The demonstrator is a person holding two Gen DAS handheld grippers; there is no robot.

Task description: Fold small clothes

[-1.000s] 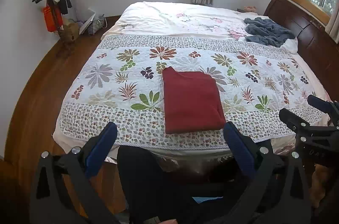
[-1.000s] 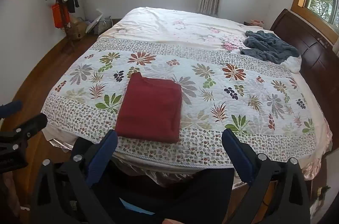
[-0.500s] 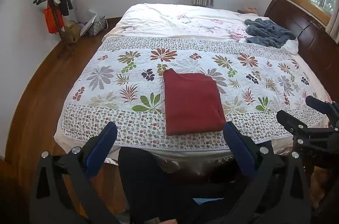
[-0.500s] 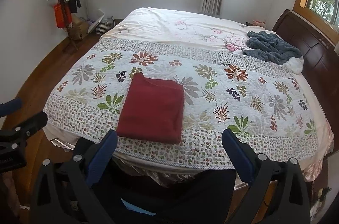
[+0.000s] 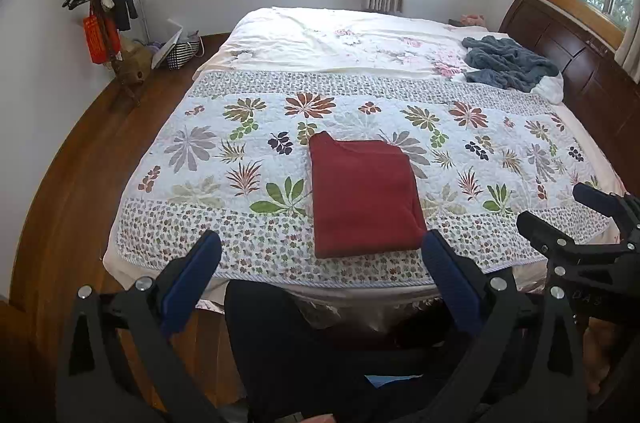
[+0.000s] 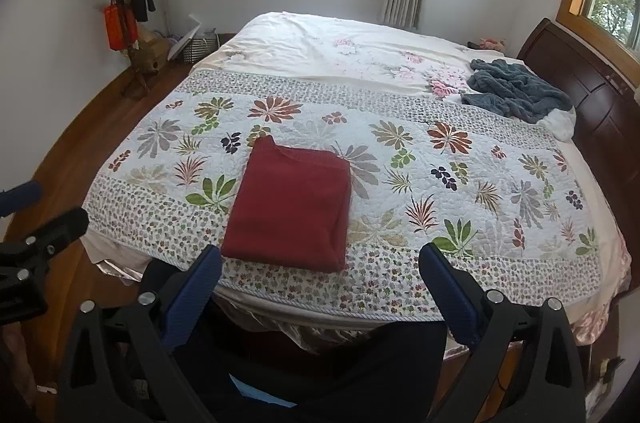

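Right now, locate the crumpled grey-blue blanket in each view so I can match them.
Left wrist: grey-blue blanket lies upper right on the bed, beside the dark headboard.
Right wrist: blanket again upper right, beside the headboard.
Shared landmark: the folded red garment near the bed's front edge.

Both tools, left tool (image 5: pixel 320 259) and right tool (image 6: pixel 320 263), have drawn slightly back from the bed (image 5: pixel 500 255).
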